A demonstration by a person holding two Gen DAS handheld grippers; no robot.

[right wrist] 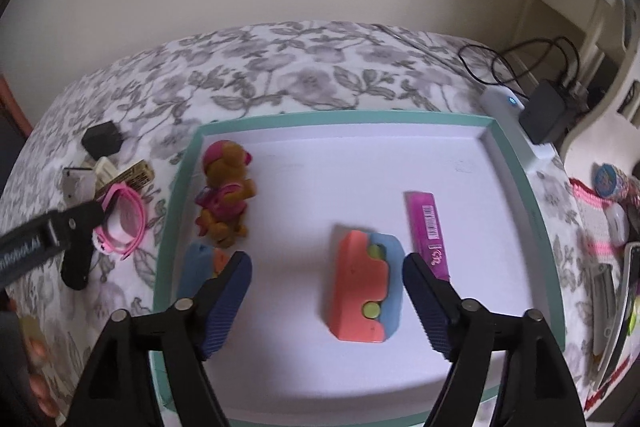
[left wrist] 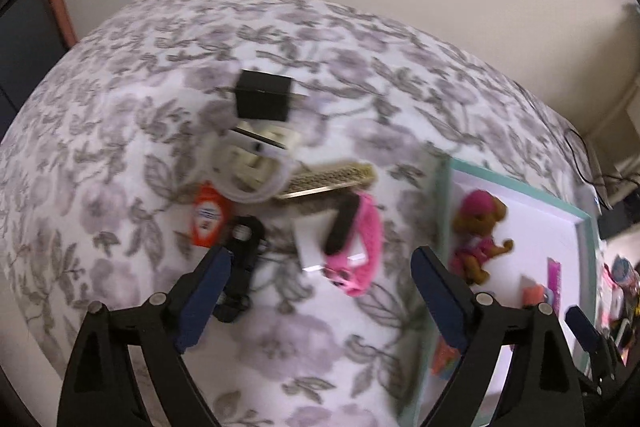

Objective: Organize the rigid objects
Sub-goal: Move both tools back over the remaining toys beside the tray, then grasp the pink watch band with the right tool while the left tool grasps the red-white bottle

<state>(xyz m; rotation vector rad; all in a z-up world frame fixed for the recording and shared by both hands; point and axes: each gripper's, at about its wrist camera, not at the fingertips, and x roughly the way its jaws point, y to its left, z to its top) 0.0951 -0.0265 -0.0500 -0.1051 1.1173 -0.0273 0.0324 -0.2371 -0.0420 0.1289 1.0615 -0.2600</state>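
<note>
A teal-rimmed white tray (right wrist: 516, 163) lies on a floral bedspread. In it are a brown and pink toy dog (right wrist: 224, 195), an orange and blue block toy (right wrist: 366, 287), a pink tube (right wrist: 426, 231) and a smaller blue and orange piece (right wrist: 200, 263). My right gripper (right wrist: 326, 267) is open and empty above the tray. My left gripper (left wrist: 320, 263) is open and empty above a pile left of the tray: pink watch (left wrist: 360, 247), black cube (left wrist: 262, 95), white ring (left wrist: 252, 167), orange packet (left wrist: 208, 219), gold comb (left wrist: 332, 179), black clip (left wrist: 240, 263).
The tray's rim (left wrist: 440, 203) with the toy dog (left wrist: 476, 235) lies right of the pile. A white device (right wrist: 516, 123), a black adapter (right wrist: 548, 111) and cables sit at the bed's far right. More clutter (right wrist: 612, 227) lies on the right.
</note>
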